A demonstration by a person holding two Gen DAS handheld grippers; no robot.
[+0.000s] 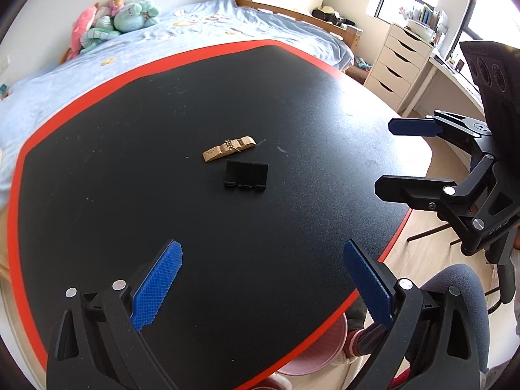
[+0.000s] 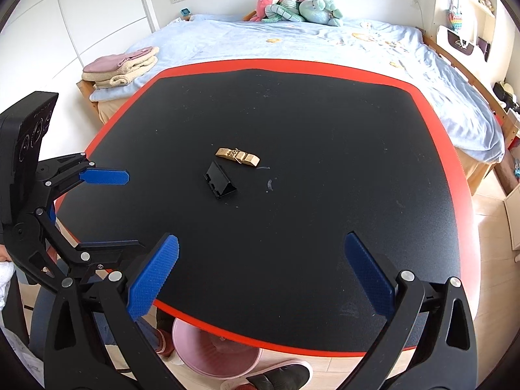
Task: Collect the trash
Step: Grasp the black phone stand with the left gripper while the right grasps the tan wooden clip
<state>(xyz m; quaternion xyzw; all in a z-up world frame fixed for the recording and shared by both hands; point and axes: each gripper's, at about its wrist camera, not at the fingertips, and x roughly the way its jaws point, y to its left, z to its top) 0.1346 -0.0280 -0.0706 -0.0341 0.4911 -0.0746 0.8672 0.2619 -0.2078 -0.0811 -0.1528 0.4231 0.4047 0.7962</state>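
Tan, broken wooden clothespin with a small wire spring on top (image 1: pixel 229 150) lay near the middle of the black tabletop with the red edge band (image 1: pixel 97 169), both halves side by side and flat. Just beside it, on the near side and apparently not touching, sat a small black plastic wedge-shaped stand (image 1: pixel 246 177); same pair in the right wrist view, clothespin (image 2: pixel 237 156) and stand (image 2: pixel 221 180).

I judged the clothespin light and stiff, low to the surface, and likely to come apart, since the spring looked loose. Best hold seemed across the short width at the middle, over the spring, so both halves lift together. The stand looked light and rigid with smooth faces, maybe slippery; I'd pinch its upright plate by the edges. Whether it counted as trash I couldn't tell.

My left gripper (image 1: pixel 263 279) hovered above the near edge, jaws spread wide, holding nothing. My right gripper (image 2: pixel 261 271) was likewise wide apart and empty, well short of both items. A pink round plastic bin (image 2: pixel 208 354) stood on the floor under the near table edge, the likely drop spot.
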